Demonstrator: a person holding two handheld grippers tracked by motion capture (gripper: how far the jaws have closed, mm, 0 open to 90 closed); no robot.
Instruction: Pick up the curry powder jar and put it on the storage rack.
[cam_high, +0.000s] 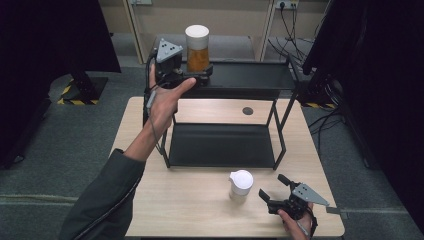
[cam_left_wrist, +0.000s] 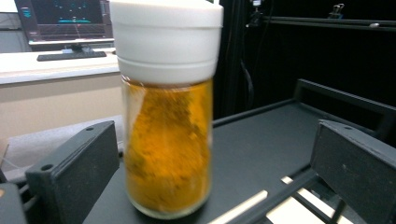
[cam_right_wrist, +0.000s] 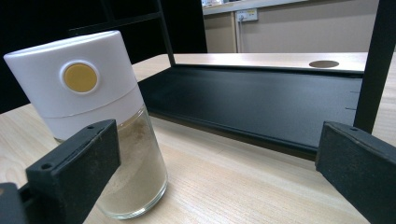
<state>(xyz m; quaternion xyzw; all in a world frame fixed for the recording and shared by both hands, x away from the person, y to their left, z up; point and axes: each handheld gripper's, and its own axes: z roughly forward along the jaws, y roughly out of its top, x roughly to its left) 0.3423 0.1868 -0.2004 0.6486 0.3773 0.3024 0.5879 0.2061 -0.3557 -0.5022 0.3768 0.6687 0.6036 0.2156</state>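
A glass jar of orange powder (cam_high: 198, 55) (cam_left_wrist: 168, 140) with a white cap stands upright at the left end of the black rack's top shelf (cam_high: 250, 75). My left gripper (cam_high: 200, 75) (cam_left_wrist: 217, 140) is level with it and open. The jar sits between the jaws, close to the left one and far from the right one. A second white-capped jar (cam_high: 240, 185) (cam_right_wrist: 93, 116), holding pale beige powder, stands on the wooden table (cam_high: 200, 210). My right gripper (cam_high: 274, 186) (cam_right_wrist: 217, 135) lies just right of it, open, with nothing between its jaws.
The two-tier black rack stands mid-table; its lower shelf (cam_high: 220, 145) (cam_right_wrist: 261, 102) is bare. A round dark grommet (cam_high: 247, 111) sits in the tabletop behind it. Black curtains and cables flank the table on both sides.
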